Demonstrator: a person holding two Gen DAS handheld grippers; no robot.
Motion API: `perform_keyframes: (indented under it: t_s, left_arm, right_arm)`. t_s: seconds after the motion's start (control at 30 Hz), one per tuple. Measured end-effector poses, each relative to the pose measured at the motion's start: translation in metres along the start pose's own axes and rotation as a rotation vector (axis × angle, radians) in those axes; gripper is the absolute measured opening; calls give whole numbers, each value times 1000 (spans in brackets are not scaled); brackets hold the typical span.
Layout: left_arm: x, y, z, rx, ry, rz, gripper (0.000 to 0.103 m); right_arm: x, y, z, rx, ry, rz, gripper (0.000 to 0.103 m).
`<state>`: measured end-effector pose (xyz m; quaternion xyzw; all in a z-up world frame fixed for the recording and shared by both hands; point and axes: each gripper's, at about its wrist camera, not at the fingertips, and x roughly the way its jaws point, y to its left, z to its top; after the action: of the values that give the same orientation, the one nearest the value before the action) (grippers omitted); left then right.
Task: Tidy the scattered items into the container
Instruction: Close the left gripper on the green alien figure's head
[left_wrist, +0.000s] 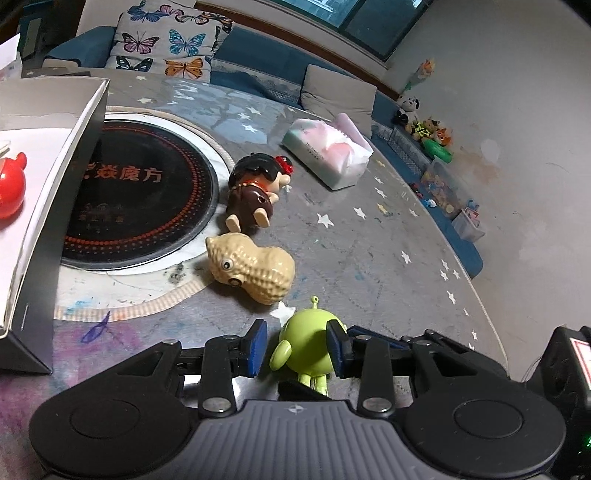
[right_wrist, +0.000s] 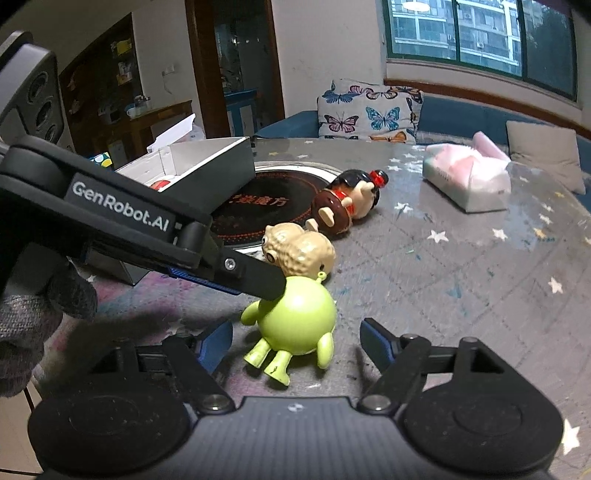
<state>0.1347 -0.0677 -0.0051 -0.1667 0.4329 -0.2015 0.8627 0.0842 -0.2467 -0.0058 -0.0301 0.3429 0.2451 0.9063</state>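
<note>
A: While the left gripper (left_wrist: 297, 345) brackets one green alien toy (left_wrist: 304, 347) narrowly, right pad touching, left pad apart, how many toys lie loose on the table (left_wrist: 388, 258)?

B: Three: alien, one peanut figure (left_wrist: 255, 267), one doll (left_wrist: 255, 192). One red toy (left_wrist: 11, 188) sits in the box (left_wrist: 55, 221). The right gripper (right_wrist: 297, 341) gapes wide, empty

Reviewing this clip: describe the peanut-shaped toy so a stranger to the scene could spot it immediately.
Find the round black cooktop set into the grey star-patterned table. Three toys lie in a line off its rim; the peanut toy is the middle one. Unlike the brown doll and green alien, it is tan, dimpled, with googly eyes.
</note>
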Motion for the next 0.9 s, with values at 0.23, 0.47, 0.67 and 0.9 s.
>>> perform_keyframes:
  t_s: [0.23,0.47,0.67,0.9]
  left_arm:
    - [3,2,2,-10,8,-25,38]
    - [7,0,3,-4,15,-43,38]
    - [6,-1,1,1,17,-42,41]
    - [-3,-2,-1,13,3,-49,39]
  right_arm:
    - [7,-3,0,26,8,17,63]
    - [10,-4,-1,51,5,20,58]
    - [9,-3,-1,54,-1,12,55]
    - [6,2,3,52,-1,22,49]
